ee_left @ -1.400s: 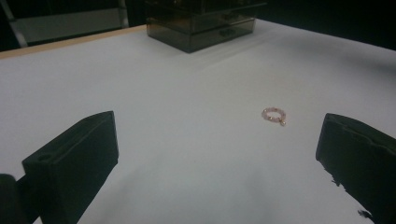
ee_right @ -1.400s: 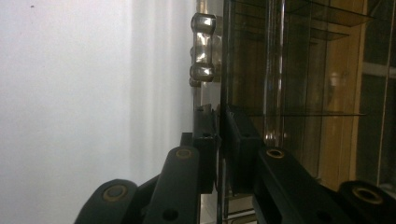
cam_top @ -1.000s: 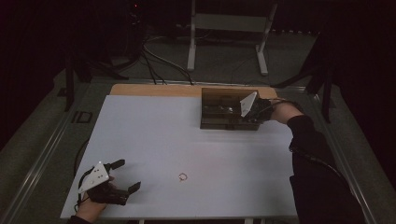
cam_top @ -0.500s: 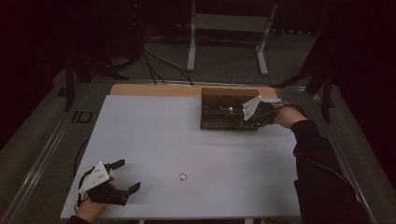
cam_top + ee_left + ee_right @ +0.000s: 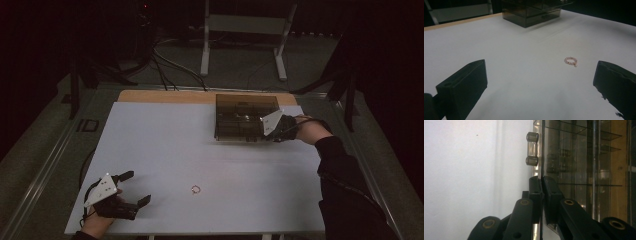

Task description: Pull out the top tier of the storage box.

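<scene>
My right gripper [image 5: 541,182] pinches the smoked acrylic organizer's [image 5: 245,107] drawer front beside its handle [image 5: 532,152]; pull straight, slowly; left gripper [image 5: 131,189] spread, idle near beaded ring [image 5: 571,60].

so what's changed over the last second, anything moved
The right gripper has slid a little toward the person along the right end of the smoky clear box, and its jaws are shut on the box's thin front panel, beside the small handle. The left gripper stayed open near the table's front edge; the bead ring and box haven't moved.
</scene>
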`<state>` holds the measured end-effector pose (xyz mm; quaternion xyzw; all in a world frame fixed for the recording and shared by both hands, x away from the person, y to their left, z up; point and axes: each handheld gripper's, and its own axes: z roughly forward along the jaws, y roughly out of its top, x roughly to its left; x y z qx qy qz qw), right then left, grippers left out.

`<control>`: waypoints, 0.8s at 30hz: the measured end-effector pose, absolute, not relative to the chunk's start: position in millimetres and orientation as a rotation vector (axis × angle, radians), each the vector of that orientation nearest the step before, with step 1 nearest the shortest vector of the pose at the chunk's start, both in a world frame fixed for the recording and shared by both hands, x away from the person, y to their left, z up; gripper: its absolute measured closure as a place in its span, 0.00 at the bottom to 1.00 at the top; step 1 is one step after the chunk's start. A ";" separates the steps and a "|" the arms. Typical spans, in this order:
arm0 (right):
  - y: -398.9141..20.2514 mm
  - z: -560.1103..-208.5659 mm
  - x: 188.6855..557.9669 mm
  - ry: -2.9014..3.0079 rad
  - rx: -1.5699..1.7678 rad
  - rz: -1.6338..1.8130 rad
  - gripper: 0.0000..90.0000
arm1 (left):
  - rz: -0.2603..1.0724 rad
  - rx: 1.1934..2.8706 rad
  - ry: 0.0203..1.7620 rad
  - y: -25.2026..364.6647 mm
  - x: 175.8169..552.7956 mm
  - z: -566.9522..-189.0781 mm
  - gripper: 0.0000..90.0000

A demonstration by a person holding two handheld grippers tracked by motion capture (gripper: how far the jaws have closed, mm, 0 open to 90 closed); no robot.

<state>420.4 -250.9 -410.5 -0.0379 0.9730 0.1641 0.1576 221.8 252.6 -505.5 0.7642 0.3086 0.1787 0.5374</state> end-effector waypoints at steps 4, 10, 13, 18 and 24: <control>-252.7 -412.0 415.9 2.783 -0.117 0.466 0.97 | 0.428 1.815 0.734 252.7 221.7 -504.9 0.00; -253.9 -412.2 410.6 2.778 -0.111 0.472 0.96 | 0.428 1.818 0.732 252.3 221.9 -505.1 0.00; -253.8 -412.4 408.8 2.777 -0.115 0.479 0.97 | 0.428 1.819 0.733 252.3 221.5 -505.2 0.00; -253.7 -414.6 406.8 2.778 -0.114 0.486 0.97 | 0.429 1.819 0.734 252.3 221.4 -505.0 0.00; -253.9 -416.0 406.1 2.771 -0.118 0.487 0.97 | 0.427 1.820 0.733 252.1 221.7 -505.2 0.00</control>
